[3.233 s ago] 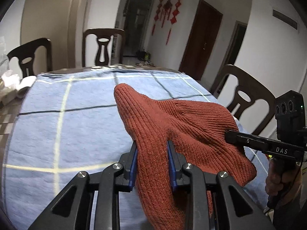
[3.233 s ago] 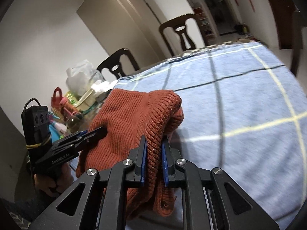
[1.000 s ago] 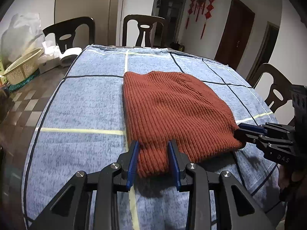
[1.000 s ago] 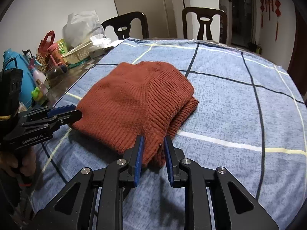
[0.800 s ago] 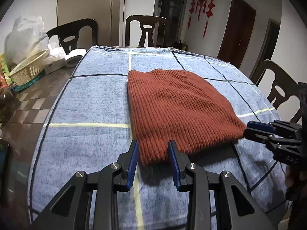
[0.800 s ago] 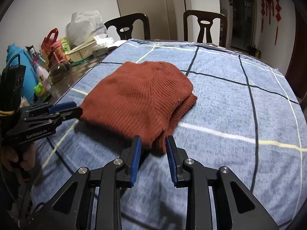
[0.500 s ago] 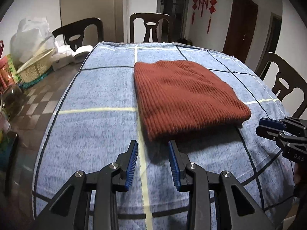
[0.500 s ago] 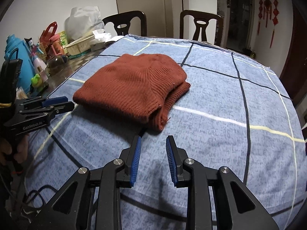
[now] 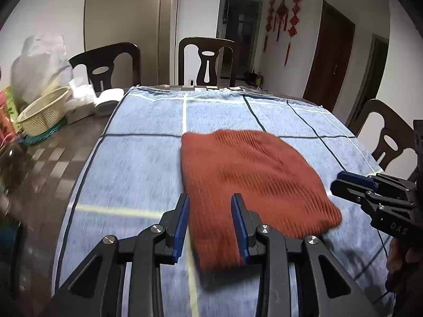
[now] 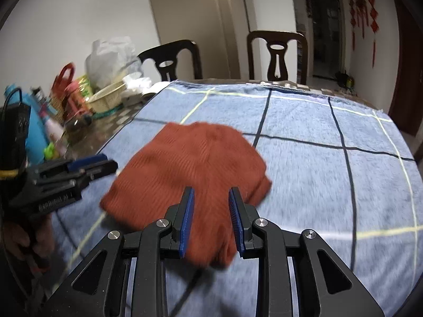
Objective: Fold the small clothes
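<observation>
A rust-red knitted garment [image 9: 251, 177] lies folded flat on the blue checked cloth [image 9: 142, 153]; it also shows in the right wrist view [image 10: 190, 163]. My left gripper [image 9: 211, 222] is open, its jaws over the garment's near left corner, gripping nothing. My right gripper [image 10: 211, 219] is open, its jaws over the garment's near right edge, gripping nothing. The right gripper also shows at the right of the left wrist view [image 9: 370, 187], and the left gripper at the left of the right wrist view [image 10: 87, 166].
Dark wooden chairs [image 9: 206, 63] stand around the table. At the table's left side sit a cream basket [image 9: 42, 113], a white plastic bag [image 10: 111, 55], tissue rolls [image 9: 105, 100] and bottles [image 10: 39, 126]. Another chair [image 9: 383, 137] is at the right edge.
Both grippers let go of the garment and drew back. In the last half second both moved forward again, so their open jaws now sit over the garment's near edge.
</observation>
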Available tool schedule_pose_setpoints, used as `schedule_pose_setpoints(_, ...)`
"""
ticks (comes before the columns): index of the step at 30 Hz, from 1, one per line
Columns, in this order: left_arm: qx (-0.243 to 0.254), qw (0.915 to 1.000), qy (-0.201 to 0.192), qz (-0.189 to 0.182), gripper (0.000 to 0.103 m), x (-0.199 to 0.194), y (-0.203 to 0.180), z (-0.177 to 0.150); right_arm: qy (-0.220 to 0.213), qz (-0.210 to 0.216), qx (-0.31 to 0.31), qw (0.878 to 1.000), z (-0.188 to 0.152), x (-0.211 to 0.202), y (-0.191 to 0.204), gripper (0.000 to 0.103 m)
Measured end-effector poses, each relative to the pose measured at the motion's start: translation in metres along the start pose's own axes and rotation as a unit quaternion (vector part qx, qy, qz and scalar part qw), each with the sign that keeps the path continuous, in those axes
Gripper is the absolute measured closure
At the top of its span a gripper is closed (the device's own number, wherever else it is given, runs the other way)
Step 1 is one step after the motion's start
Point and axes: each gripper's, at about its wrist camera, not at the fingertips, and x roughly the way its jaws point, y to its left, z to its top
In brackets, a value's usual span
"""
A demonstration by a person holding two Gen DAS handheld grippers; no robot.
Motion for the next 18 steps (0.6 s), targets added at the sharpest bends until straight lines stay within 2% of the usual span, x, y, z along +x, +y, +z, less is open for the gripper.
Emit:
schedule_pose_setpoints(2,0.003,0.9999,0.005,-0.010,0.068,0.014,-0.003,0.006,0.010,0.011,0.009,1.000,0.006,0.017,-0.006,0.076)
schedule_pose_setpoints(5,0.006,0.9996,0.019,-0.018,0.068,0.040,-0.006,0.016,0.046,-0.007,0.027,0.999,0.003,0.046,-0.023,0.080)
schedule_pose_setpoints(6,0.007,0.9992,0.029,-0.027,0.068,0.051,-0.007,0.017,0.039,0.009,0.041,0.998,0.000,0.047,-0.030,0.080)
schedule_pose_setpoints(8,0.014,0.9992,0.030,-0.021,0.068,0.059,-0.010,0.013,0.036,0.018,0.052,0.998,-0.002,0.043,-0.036,0.082)
schedule_pose_setpoints(11,0.025,0.9992,0.023,-0.019,0.068,0.056,-0.014,0.009,0.039,0.015,0.048,0.998,-0.001,0.036,-0.032,0.082)
schedule_pose_setpoints(14,0.022,0.9992,0.023,-0.024,0.068,0.047,-0.013,0.013,0.021,0.016,0.036,0.999,0.005,0.027,-0.026,0.082)
schedule_pose_setpoints(16,0.013,0.9994,0.018,-0.027,0.068,0.043,-0.010,0.016,0.021,0.004,0.035,0.999,0.009,0.032,-0.027,0.082)
schedule_pose_setpoints(18,0.012,0.9997,0.019,-0.012,0.068,0.048,-0.008,0.018,0.037,-0.007,0.038,0.999,0.012,0.048,-0.034,0.082)
